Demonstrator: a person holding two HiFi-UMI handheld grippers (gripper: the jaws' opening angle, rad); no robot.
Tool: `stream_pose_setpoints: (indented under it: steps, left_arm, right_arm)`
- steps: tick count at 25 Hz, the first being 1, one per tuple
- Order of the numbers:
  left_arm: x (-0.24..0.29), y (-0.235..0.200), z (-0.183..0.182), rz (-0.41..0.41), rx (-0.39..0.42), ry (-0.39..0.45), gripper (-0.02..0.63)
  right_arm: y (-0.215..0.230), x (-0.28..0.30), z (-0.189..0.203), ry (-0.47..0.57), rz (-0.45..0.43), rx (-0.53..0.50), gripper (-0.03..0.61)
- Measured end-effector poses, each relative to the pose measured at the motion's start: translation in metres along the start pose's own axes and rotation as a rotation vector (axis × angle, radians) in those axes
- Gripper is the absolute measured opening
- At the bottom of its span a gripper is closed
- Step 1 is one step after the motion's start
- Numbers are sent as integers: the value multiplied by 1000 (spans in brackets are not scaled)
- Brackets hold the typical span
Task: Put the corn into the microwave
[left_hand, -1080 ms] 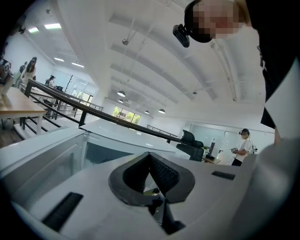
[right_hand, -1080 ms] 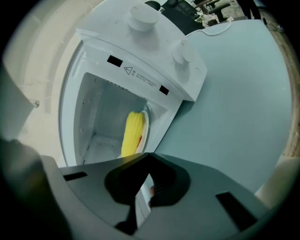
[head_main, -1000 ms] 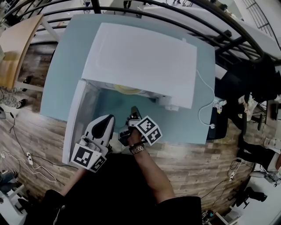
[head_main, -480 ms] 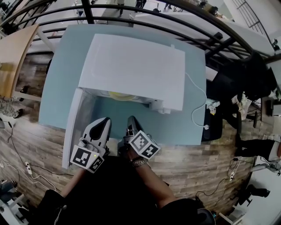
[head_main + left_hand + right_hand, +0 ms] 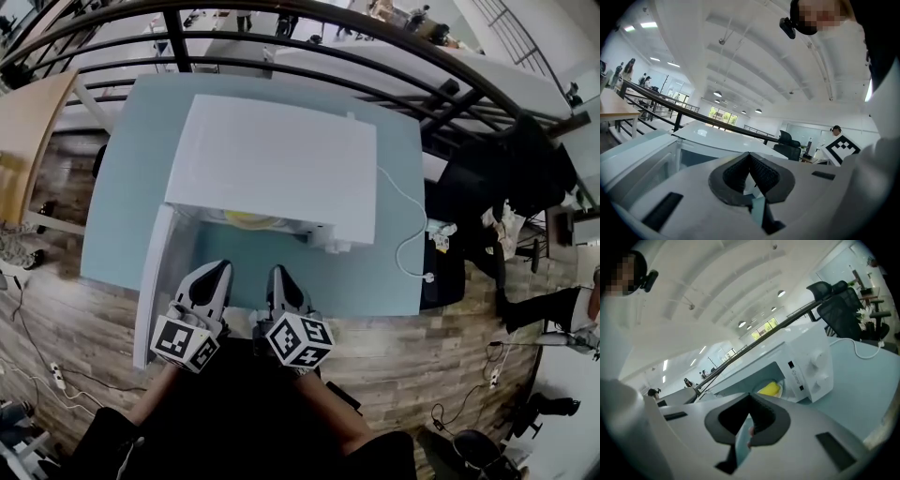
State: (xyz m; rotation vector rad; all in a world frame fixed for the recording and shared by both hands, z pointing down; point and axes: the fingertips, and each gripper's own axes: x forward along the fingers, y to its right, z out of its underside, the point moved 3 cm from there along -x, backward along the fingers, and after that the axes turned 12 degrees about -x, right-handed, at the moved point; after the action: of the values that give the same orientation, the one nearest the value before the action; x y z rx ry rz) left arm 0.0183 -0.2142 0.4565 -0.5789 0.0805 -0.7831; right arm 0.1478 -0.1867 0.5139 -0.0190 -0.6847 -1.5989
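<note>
- Corn (image 5: 769, 389): yellow, lying inside the microwave (image 5: 806, 362). It sits ahead of the right gripper (image 5: 751, 401), just up and to the right of the jaw tips in the right gripper view. The head view shows only a yellow sliver under the front edge of the roof, ahead of both grippers and between their lines. Its long axis seems to run across the opening, side to side as the grippers face it, but most of it is hidden, so this is not certain.
- Task standing, as a judgement: the corn looks already placed, and only the door appears left to deal with.
- Door (image 5: 155, 272): swung open and standing on edge, just left of the left gripper (image 5: 216, 272) and running alongside it. The left gripper is plainly the nearer one, so a closing push would likely come from the door's far, left face.
- Left gripper: jaws pressed together with nothing between them. It is held about level, pointing at the opening, and is clear of the microwave.
- Right gripper: jaws fully together and empty. It is just to the right of the left gripper, tipped slightly down toward the opening, and touches nothing.
- Table (image 5: 375, 272): light blue, under and ahead of both grippers.
- Cable (image 5: 403, 216): white, well off to the right of the right gripper.
</note>
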Motion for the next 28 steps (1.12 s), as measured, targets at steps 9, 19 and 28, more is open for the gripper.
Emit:
stream_pose_setpoints:
  steps: [9, 19, 28]
  left_arm:
    - [-12, 5, -4, 12, 36, 8, 3]
    - [-38, 5, -17, -39, 74, 37, 3]
    - [-40, 6, -24, -53, 92, 69, 3]
  right_arm:
    - [-24, -22, -33, 113, -33, -222, 9]
    - [-58, -46, -54, 210, -152, -383, 9]
    - [-65, -56, -65, 261, -175, -396, 9]
